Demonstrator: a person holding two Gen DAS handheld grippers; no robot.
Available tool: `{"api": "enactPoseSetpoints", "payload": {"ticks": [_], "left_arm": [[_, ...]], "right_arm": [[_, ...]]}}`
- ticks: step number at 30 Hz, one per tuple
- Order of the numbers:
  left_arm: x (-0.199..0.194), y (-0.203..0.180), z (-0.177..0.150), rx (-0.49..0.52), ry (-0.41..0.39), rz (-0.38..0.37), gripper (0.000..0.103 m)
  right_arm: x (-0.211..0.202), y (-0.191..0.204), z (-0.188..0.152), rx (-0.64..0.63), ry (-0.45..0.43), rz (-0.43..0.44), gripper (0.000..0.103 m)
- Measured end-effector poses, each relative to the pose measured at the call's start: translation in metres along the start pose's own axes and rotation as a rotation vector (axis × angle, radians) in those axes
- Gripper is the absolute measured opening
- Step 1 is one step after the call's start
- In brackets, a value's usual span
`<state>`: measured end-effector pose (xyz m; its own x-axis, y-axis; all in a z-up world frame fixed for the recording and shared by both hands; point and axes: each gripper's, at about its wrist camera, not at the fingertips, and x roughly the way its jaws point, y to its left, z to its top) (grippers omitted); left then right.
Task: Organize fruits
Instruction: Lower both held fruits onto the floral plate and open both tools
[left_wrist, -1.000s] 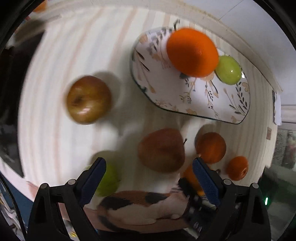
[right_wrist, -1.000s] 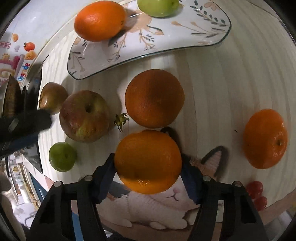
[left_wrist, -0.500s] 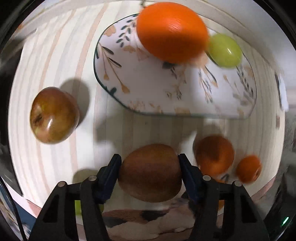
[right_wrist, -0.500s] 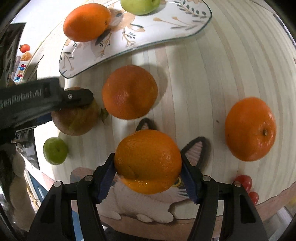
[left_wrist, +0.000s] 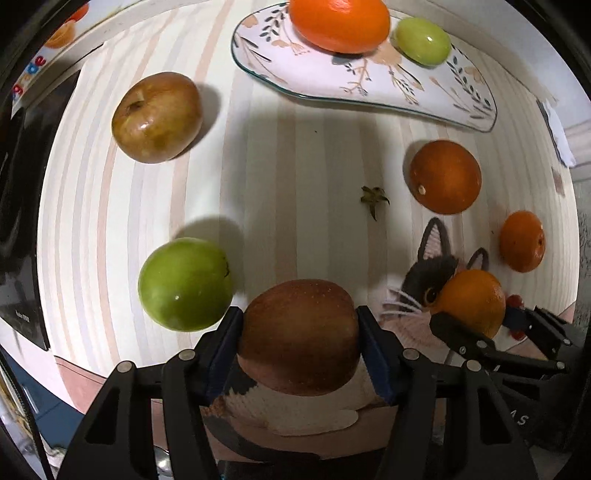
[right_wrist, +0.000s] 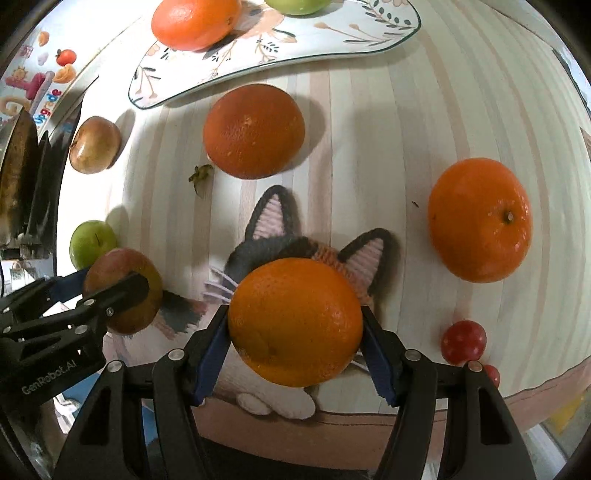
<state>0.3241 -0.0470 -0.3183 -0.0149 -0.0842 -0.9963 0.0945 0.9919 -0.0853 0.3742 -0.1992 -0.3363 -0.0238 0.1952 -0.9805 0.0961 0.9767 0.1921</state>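
Observation:
My left gripper (left_wrist: 300, 345) is shut on a red-brown apple (left_wrist: 299, 332) and holds it above the mat's near edge; it also shows in the right wrist view (right_wrist: 123, 290). My right gripper (right_wrist: 295, 334) is shut on an orange (right_wrist: 295, 319), also lifted, seen in the left wrist view (left_wrist: 469, 301). The floral plate (left_wrist: 424, 92) at the back holds an orange (left_wrist: 338, 22) and a green fruit (left_wrist: 423, 40). On the mat lie a second apple (left_wrist: 157, 116), a green apple (left_wrist: 184, 284), and two oranges (right_wrist: 254, 129) (right_wrist: 480, 219).
The fruit lies on a striped mat (left_wrist: 288, 155) with a cat picture (right_wrist: 280, 236). A small green stem (left_wrist: 373, 197) lies mid-mat. Cherry tomatoes (right_wrist: 463, 341) sit at the mat's near right. A dark object (right_wrist: 16, 173) stands at the left edge.
My left gripper closed on the red-brown apple, then lifted it and drew back toward the mat's near edge. My right gripper kept its orange and moved back slightly.

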Motion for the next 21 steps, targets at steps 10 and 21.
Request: {"api": "enactPoseSetpoints", "payload": {"ticks": [10, 21], "left_arm": [[-0.013, 0.017, 0.003, -0.020, -0.004, -0.036, 0.059], [-0.105, 0.001, 0.100, 0.003, -0.168, -0.129, 0.059]], "right_arm": [[-0.001, -0.001, 0.005, 0.014, -0.010, -0.006, 0.068], [-0.097, -0.015, 0.031, 0.042, -0.154, 0.129, 0.068]]}}
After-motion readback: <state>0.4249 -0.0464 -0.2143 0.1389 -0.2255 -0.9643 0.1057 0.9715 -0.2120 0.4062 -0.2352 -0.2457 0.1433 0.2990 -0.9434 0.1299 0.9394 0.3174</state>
